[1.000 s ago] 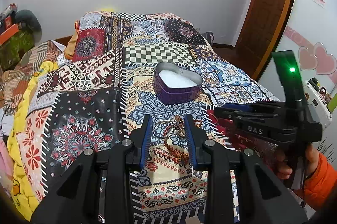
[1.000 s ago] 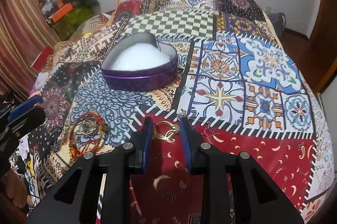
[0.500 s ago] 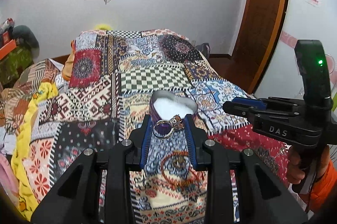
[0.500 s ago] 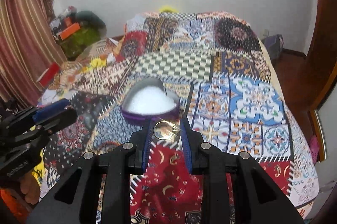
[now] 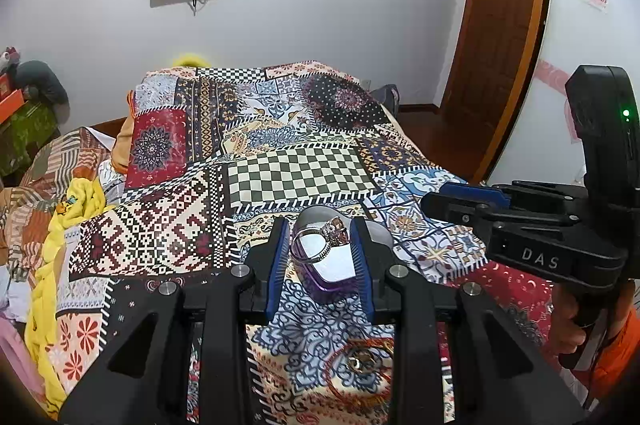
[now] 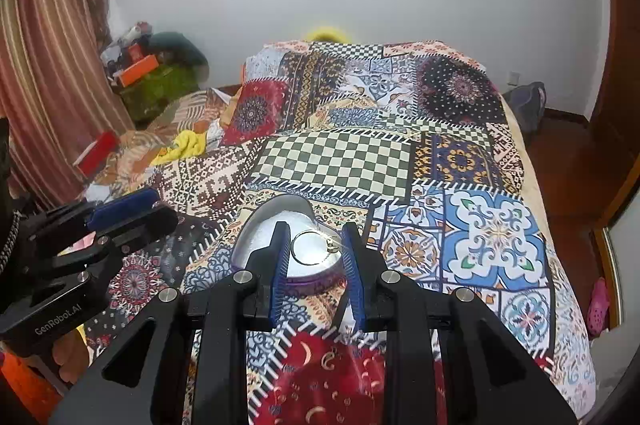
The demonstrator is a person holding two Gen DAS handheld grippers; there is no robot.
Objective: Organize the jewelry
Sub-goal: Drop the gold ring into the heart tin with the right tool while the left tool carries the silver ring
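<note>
The left gripper [image 5: 320, 245] clamps a stone ring [image 5: 320, 240] (stone upward-right) – the right gripper [image 6: 316, 245] clamps a gold earring [image 6: 314, 245], both over the heart box [image 6: 264, 225], white inside.

Even indoor light, soft shadows; strong fisheye bending, dark vignette corners; slight blur toward edges.

Your left gripper [image 5: 320, 257] is matt black plastic with ribbed blue pads, pinching a shiny metal ring [image 5: 316, 245]. The heart-shaped tin [image 6: 280, 249] looks glossy purple metal; the quilt [image 6: 480, 225] is soft printed cloth.
</note>
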